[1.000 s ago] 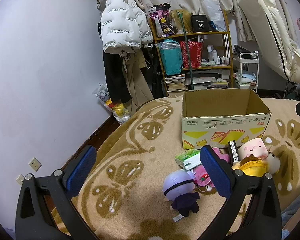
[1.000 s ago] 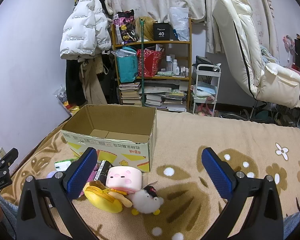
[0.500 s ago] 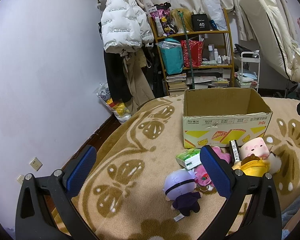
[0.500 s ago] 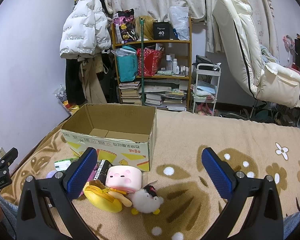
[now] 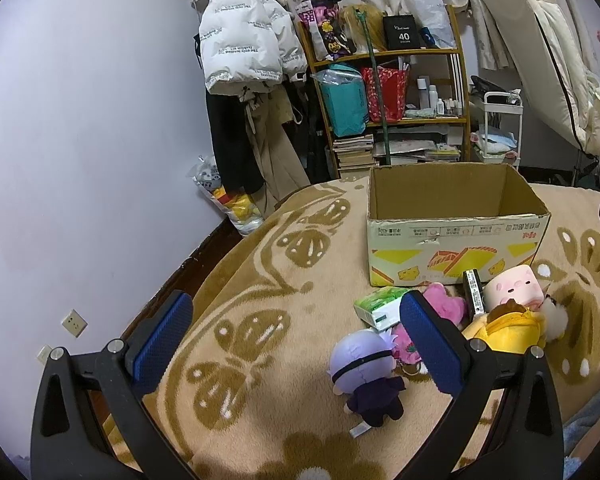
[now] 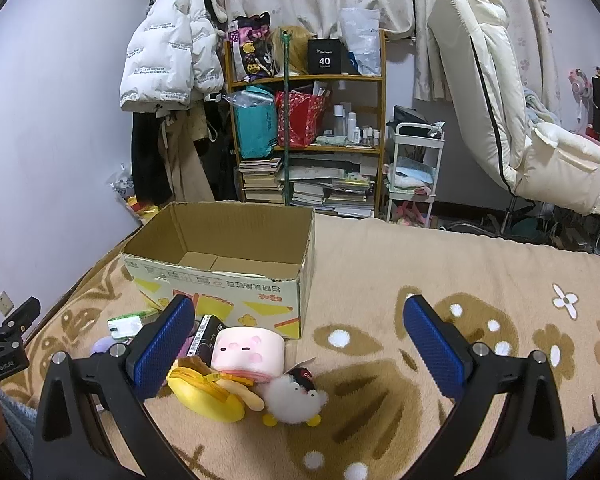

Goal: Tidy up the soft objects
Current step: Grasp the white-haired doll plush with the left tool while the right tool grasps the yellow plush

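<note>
Both grippers hang above the beige blanket with brown butterfly and flower patterns (image 5: 260, 264), and both are spread wide with nothing between the blue pads; the left gripper (image 5: 296, 344) hovers over open blanket with its right finger in front of the toy pile; the right gripper (image 6: 300, 344) hovers over the other end of that pile, jaws equally wide and empty.

The open brown cardboard box with yellow printed sides (image 5: 452, 236) sits on the blanket beyond the toys, its inside bare in the right wrist view; the soft things lie clustered just in front of its near wall. Nearest the left gripper, the small plush doll with lavender hair and a dark outfit (image 5: 366, 376) lies with its back to the camera; beside it a magenta-pink plush (image 5: 446, 306) peeks out from behind the finger; a green and white tissue pack (image 5: 380, 306) rests at the pile's left edge, near the box.

On the right side, the pale pink square plush with a little face (image 6: 248, 354) sits just in front of the box corner; the yellow plush with a brown top (image 6: 206, 392) lies against it; the white fluffy round plush with yellow feet (image 6: 294, 398) touches both; a flat black packet with a barcode label (image 6: 206, 336) leans between the pink square plush and the box.
</note>
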Demonstrator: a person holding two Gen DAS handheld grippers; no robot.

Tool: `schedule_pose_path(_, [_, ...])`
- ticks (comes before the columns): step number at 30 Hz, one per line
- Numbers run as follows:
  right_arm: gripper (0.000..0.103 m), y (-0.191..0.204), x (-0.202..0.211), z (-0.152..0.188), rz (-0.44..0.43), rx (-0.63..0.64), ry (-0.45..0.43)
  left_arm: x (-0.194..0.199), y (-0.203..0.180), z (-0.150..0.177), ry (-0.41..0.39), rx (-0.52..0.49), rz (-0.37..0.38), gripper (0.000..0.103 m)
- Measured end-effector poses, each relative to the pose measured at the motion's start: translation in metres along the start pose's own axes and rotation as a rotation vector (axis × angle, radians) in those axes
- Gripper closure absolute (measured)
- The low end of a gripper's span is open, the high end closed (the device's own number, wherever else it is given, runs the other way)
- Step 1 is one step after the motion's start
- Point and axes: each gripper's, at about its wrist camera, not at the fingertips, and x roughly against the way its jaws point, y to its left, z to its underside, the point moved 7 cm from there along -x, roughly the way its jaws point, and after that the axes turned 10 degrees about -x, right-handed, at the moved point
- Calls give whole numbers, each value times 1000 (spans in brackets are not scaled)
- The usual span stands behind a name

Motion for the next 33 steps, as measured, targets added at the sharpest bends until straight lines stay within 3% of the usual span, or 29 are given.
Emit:
schedule_pose_path(2, [0, -4, -9, 17, -21, 11, 5, -6, -3, 1, 20, -4, 14, 1])
schedule_pose_path(15, [0, 24, -18, 26, -62, 76, 109, -50, -17, 19, 207, 1, 101, 1])
schedule_pose_path(33, [0, 50, -75, 53, -65, 182, 371, -100, -39, 55, 459, -13, 190, 1])
